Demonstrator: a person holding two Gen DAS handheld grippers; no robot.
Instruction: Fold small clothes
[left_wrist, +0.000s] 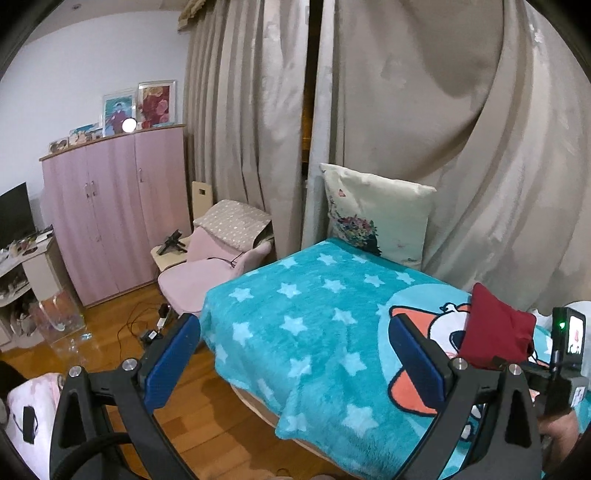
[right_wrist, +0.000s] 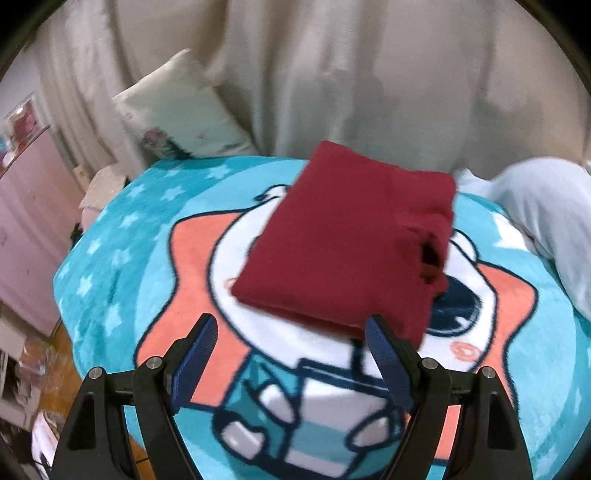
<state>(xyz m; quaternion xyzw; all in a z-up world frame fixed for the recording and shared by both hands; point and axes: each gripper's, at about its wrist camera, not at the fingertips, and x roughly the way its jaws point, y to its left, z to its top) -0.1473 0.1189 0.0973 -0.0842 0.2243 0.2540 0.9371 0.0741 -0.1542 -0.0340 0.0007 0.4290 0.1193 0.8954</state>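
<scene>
A dark red garment (right_wrist: 343, 243), folded into a small rectangle, lies on the turquoise cartoon blanket (right_wrist: 110, 258) covering the bed. My right gripper (right_wrist: 291, 354) is open and empty, just short of the garment's near edge, its blue pads either side of that edge. In the left wrist view the garment (left_wrist: 495, 328) shows at the far right, behind the right finger. My left gripper (left_wrist: 295, 354) is open and empty, held over the bed's left corner, well left of the garment. The other gripper's body (left_wrist: 569, 354) shows at the right edge.
A white floral pillow (left_wrist: 376, 214) leans on beige curtains (left_wrist: 443, 110) behind the bed. A pale blue cloth (right_wrist: 535, 218) lies at the bed's right. A pink chair (left_wrist: 214, 262), pink wardrobe (left_wrist: 114, 214) and cables on the wooden floor (left_wrist: 147, 328) are to the left.
</scene>
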